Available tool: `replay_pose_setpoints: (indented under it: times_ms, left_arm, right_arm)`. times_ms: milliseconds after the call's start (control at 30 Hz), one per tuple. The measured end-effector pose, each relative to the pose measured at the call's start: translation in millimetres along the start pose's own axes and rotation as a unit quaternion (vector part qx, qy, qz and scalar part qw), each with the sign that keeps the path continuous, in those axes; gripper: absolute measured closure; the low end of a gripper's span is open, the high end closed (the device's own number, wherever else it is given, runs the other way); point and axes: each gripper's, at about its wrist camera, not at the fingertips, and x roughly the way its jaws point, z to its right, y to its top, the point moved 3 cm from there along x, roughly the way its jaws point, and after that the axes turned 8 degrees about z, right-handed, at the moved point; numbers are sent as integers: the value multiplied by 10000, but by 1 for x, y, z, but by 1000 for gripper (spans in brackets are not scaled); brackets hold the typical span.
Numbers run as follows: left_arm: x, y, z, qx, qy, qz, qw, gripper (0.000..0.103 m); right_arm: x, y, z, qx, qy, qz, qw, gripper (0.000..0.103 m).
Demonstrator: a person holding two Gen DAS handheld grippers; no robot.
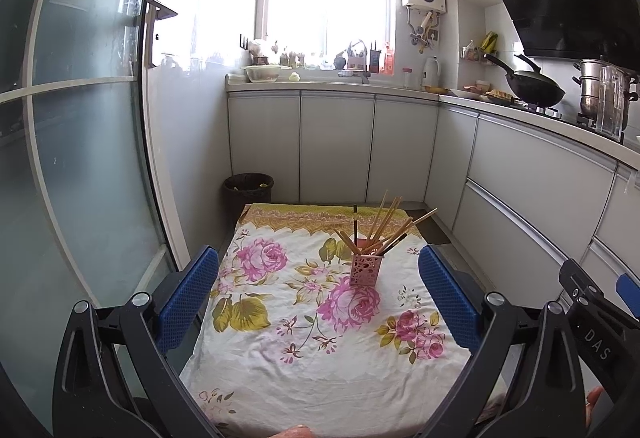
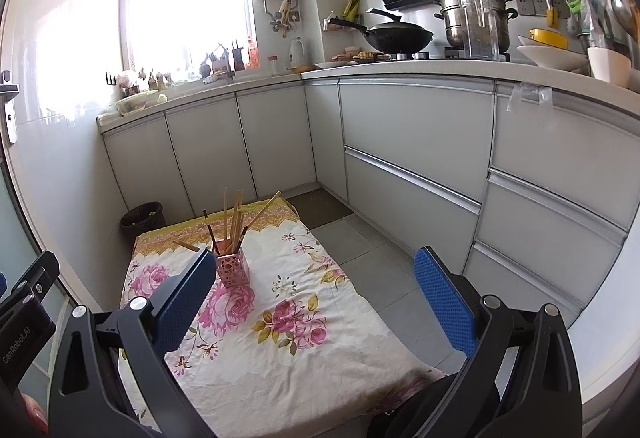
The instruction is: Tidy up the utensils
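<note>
A pink perforated holder (image 1: 365, 269) stands upright on a floral cloth (image 1: 304, 350), towards its far right. Several wooden chopsticks (image 1: 386, 226) and a dark one stick out of it, fanned to the right. My left gripper (image 1: 318, 266) is open and empty, held above the near part of the cloth, short of the holder. In the right wrist view the holder (image 2: 232, 269) with its chopsticks (image 2: 236, 218) sits just beyond my left fingertip. My right gripper (image 2: 314, 270) is open and empty, to the right of the holder. The right gripper's body shows in the left wrist view (image 1: 592, 318).
The cloth (image 2: 280, 318) covers a low surface on the kitchen floor. A dark waste bin (image 1: 248, 194) stands behind its far left corner. Grey cabinets (image 1: 520, 198) run along the back and right. A glass door (image 1: 80, 158) is on the left. A wok (image 2: 396, 34) and pots sit on the counter.
</note>
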Motion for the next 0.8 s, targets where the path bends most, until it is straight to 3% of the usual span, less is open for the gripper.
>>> replay_pose_setpoints:
  times_ms: [800]
  left_arm:
    - [1, -2, 2, 303, 158, 91, 9994, 7]
  right_arm:
    - [1, -1, 2, 67, 77, -77, 9999, 7]
